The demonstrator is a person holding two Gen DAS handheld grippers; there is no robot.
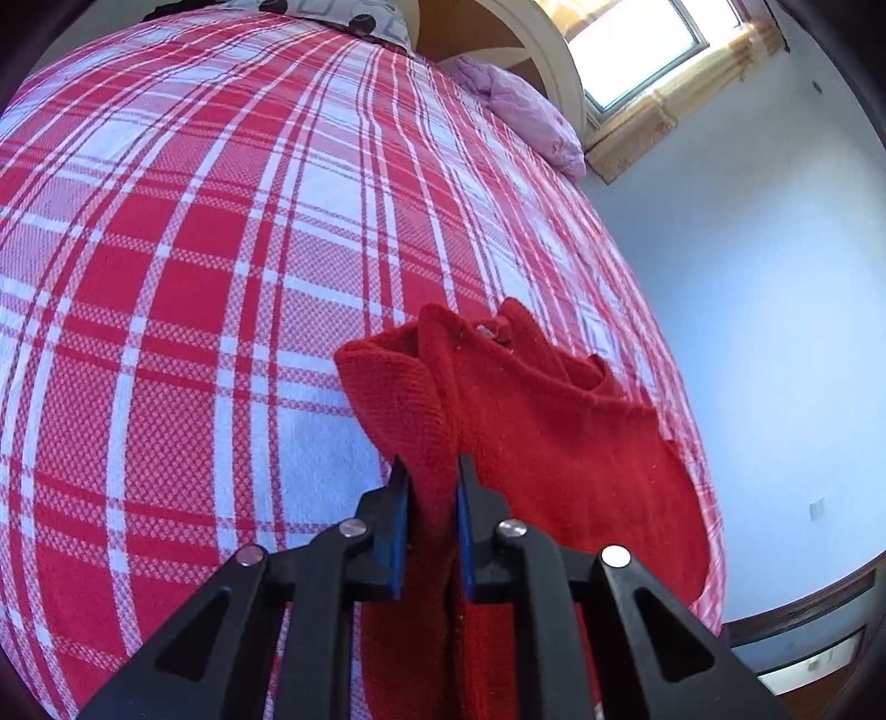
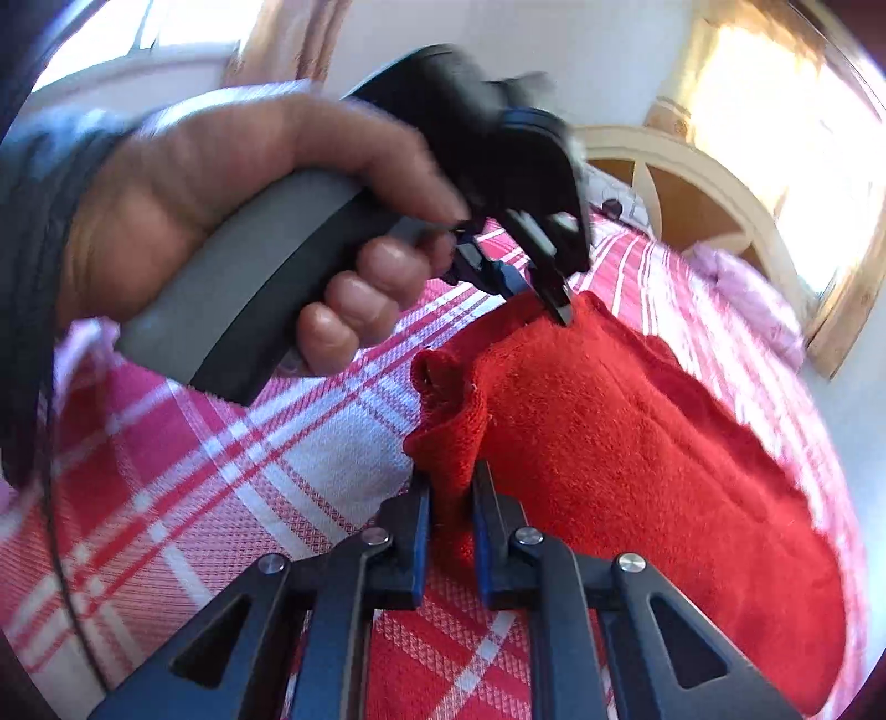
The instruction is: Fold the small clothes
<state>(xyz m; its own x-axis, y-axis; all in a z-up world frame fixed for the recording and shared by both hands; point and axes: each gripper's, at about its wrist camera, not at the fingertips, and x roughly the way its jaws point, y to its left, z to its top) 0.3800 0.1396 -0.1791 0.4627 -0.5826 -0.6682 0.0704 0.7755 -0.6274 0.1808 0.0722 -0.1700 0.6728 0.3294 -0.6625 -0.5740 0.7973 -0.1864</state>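
Observation:
A small red knitted garment (image 1: 559, 437) lies near the right edge of a bed with a red and white plaid cover (image 1: 221, 266). My left gripper (image 1: 433, 471) is shut on a raised fold of the garment's edge. In the right wrist view the garment (image 2: 637, 443) spreads to the right. My right gripper (image 2: 451, 476) is shut on another bunched corner of it. The left gripper (image 2: 545, 302), held in a hand, pinches the garment's far edge just above.
A pink crumpled cloth (image 1: 520, 111) lies at the head of the bed by a cream headboard (image 1: 559, 61). A patterned pillow (image 1: 343, 16) sits at the top. The bed's right edge drops off to the floor by a white wall (image 1: 775, 304).

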